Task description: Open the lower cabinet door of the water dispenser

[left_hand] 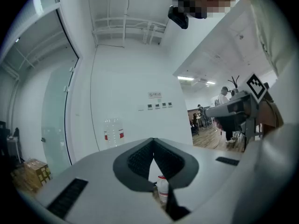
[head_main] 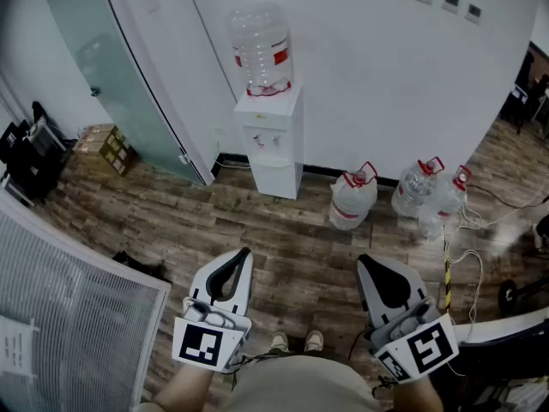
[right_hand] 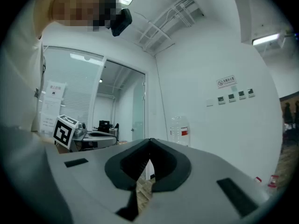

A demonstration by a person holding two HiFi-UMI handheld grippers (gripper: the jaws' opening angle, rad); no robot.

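My left claw (head_main: 245, 253) and right claw (head_main: 361, 261) are both pressed together, empty. The water dispenser (head_main: 269, 136) is well ahead, its lower cabinet door (head_main: 274, 178) shut. Risk: closed claws may slip off the door edge, and my approach may knock the floor bottles (head_main: 353, 200).

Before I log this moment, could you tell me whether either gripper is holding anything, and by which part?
Nothing is held: left gripper and right gripper both have jaws together, empty, far from the white water dispenser.

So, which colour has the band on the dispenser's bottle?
Red band; the head view shows it best.
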